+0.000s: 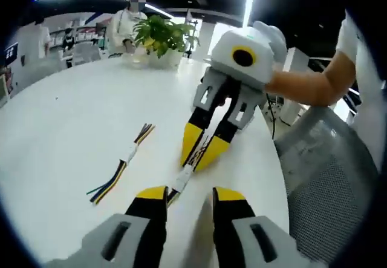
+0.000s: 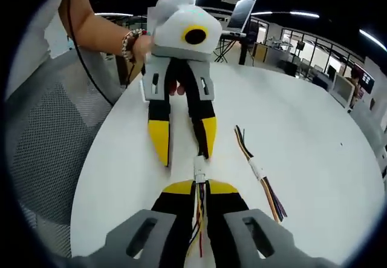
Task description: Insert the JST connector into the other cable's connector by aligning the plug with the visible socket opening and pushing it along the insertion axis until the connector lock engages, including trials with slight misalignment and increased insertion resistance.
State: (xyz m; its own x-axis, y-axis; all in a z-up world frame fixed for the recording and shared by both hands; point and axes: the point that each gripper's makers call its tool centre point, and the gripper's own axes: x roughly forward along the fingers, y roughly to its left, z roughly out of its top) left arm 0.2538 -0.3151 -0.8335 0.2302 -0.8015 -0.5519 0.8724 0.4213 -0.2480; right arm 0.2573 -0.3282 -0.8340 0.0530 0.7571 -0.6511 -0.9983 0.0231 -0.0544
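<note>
We work over a round white table (image 1: pixel 72 117), the two grippers facing each other tip to tip. In the left gripper view, our left gripper (image 1: pixel 188 196) has its yellow-tipped jaws apart, with a gap between them; the near end of the cable assembly (image 1: pixel 184 177) lies just at the left jaw's tip. Opposite it, the right gripper (image 1: pixel 201 153) has its jaws drawn together on that cable.

In the right gripper view, the right gripper (image 2: pixel 201 186) clamps the multicoloured wires (image 2: pixel 198 219) between its jaws, and the white JST connector (image 2: pixel 199 170) sticks out just past the tips. The left gripper (image 2: pixel 184 153) stands with jaws spread, its right-hand tip touching or just beside the connector; we cannot tell which.

A second wired connector cable (image 1: pixel 121 165) lies loose on the table, off to the side. A potted plant (image 1: pixel 162 37) stands at the far edge, and a mesh chair (image 1: pixel 329 177) sits beside the table.
</note>
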